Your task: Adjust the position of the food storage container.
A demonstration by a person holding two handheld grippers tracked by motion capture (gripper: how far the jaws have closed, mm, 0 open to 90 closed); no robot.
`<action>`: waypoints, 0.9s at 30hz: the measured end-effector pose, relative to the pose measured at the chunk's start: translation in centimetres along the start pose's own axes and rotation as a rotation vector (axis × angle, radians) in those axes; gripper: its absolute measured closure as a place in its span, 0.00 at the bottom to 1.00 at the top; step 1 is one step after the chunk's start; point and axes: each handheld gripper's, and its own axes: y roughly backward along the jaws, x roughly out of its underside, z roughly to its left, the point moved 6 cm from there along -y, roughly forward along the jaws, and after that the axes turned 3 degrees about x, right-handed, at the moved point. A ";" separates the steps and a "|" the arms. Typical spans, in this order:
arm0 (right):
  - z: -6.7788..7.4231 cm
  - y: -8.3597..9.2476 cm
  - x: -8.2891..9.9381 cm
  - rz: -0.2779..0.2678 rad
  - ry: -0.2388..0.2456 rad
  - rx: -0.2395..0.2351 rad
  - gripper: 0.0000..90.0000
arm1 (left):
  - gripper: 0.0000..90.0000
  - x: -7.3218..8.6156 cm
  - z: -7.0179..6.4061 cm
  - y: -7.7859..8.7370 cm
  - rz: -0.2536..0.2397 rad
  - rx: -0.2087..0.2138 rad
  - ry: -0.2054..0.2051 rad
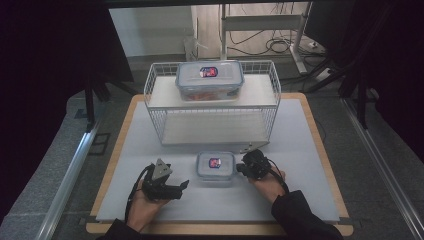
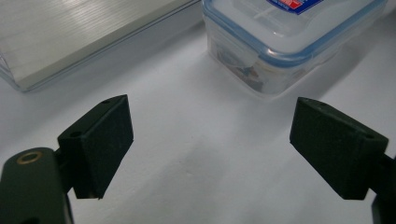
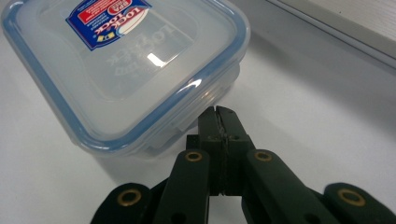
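A small clear lidded container (image 1: 215,165) with a blue seal and a red-blue label sits on the white mat in front of the wire rack. My left gripper (image 1: 181,188) lies to its left, open, with nothing between its wide-apart jaws (image 2: 210,140); the container (image 2: 289,37) stands ahead of them to the right. My right gripper (image 1: 241,169) is at the container's right side, shut. Its closed tips (image 3: 219,112) touch the container (image 3: 126,70) just under the lid's rim, at a side flap. Whether the flap is pinched is unclear.
A white wire rack (image 1: 150,87) stands behind the small container, with a larger lidded container (image 1: 210,80) on its upper shelf. Its lower shelf board (image 2: 70,32) lies close ahead. The white mat (image 1: 300,190) covers a wooden-edged table.
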 end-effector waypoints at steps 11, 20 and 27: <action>-0.9 4.8 1.5 -0.114 0.064 0.048 0.70 | 0.12 0.9 0.2 1.0 0.001 -0.019 -0.027; -0.6 5.5 2.4 -0.151 0.051 0.039 0.33 | 0.09 1.5 -0.2 1.8 -0.007 0.005 -0.017; -0.5 5.7 3.5 -0.163 0.041 0.024 0.13 | 0.07 1.6 -0.1 1.7 -0.010 0.002 -0.026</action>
